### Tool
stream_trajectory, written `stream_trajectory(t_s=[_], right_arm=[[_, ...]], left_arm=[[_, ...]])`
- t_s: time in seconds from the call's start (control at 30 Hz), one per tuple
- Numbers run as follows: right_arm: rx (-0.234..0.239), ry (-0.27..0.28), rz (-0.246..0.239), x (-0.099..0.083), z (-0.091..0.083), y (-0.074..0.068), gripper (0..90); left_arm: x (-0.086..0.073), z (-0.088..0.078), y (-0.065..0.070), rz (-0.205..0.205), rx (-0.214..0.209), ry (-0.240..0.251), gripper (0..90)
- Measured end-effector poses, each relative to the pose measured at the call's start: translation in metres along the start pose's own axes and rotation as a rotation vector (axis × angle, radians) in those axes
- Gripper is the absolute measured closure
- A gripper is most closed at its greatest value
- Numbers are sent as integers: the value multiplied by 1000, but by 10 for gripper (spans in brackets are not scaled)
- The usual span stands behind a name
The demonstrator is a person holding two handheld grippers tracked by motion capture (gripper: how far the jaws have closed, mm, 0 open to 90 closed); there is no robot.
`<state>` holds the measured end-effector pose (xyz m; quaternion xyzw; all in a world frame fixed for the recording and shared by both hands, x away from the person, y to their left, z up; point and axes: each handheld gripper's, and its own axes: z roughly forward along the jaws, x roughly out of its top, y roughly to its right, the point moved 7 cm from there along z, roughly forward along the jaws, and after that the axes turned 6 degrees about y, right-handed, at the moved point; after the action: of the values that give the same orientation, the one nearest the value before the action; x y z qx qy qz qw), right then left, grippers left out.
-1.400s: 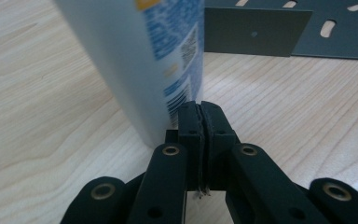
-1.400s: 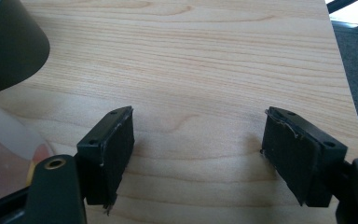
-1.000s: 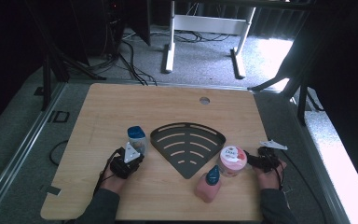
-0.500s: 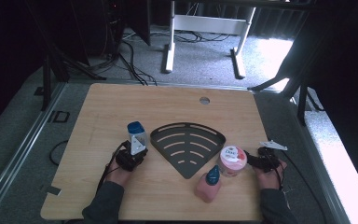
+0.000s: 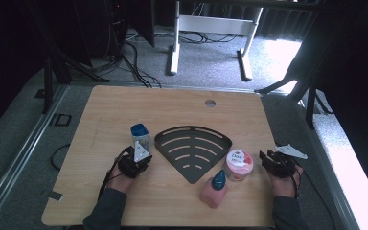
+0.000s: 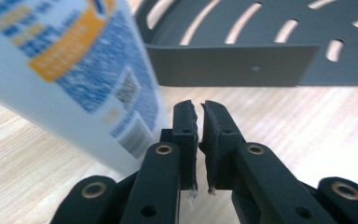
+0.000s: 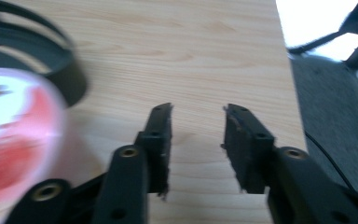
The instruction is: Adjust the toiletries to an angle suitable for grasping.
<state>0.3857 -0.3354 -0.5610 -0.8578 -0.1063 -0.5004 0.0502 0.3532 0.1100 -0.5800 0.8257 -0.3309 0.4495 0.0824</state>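
Black fan-shaped rack (image 5: 193,150) holds nothing yet; loading not begun, all three items left. White bottle with blue cap (image 5: 141,139) stands just left of rack. Left gripper (image 6: 199,116) beside it, jaws nearly together, gripping nothing. Dove jar (image 5: 239,164) and pink bottle (image 5: 214,189) sit off rack's right corner. Right gripper (image 7: 198,122), jaws just closing on air, right of jar near table (image 5: 124,105) edge. Far side of rack offers open room.

Desk (image 5: 124,110): pale wood-grain laminate, smooth, low sheen. Slotted tray (image 5: 191,151) at its centre: dark grey, matt, plastic or coated metal, undecided. White bottle (image 6: 70,65) left of the tray: glossy plastic with printed label. Jar (image 5: 239,164) right of the tray: smooth pink plastic, glossy lid. Left hand-held gripper (image 6: 199,114): matt black plastic, worn rough-edged rubbery pads.
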Motion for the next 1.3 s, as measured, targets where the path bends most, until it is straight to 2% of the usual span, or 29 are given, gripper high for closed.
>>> stream_trajectory(t_s=[0.17, 0.43, 0.6, 0.67, 0.73, 0.87, 1.07, 1.3], right_arm=[[73, 3, -69, 2, -15, -18, 770], [182, 30, -103, 7, -42, -39, 889], [274, 25, -143, 7, -56, -57, 899], [287, 26, -153, 6, -58, -61, 899], [328, 19, -167, 3, -62, -70, 899], [379, 4, -176, -2, -65, -85, 900], [438, -29, -215, -15, -65, -107, 900], [488, -81, -246, -29, -63, -124, 900]], left_arm=[[-3, 0, 3, -9, -10, -3, 826], [-4, 2, 7, -16, -21, 0, 808], [-3, 0, 4, -31, -20, 12, 801], [-3, -1, 3, -34, -20, 14, 801], [-4, 0, 2, -39, -20, 11, 801], [-5, 1, 5, -28, -23, 3, 796], [-5, 1, 6, -29, -26, 3, 790], [-5, 1, 6, -26, -25, 0, 785]])
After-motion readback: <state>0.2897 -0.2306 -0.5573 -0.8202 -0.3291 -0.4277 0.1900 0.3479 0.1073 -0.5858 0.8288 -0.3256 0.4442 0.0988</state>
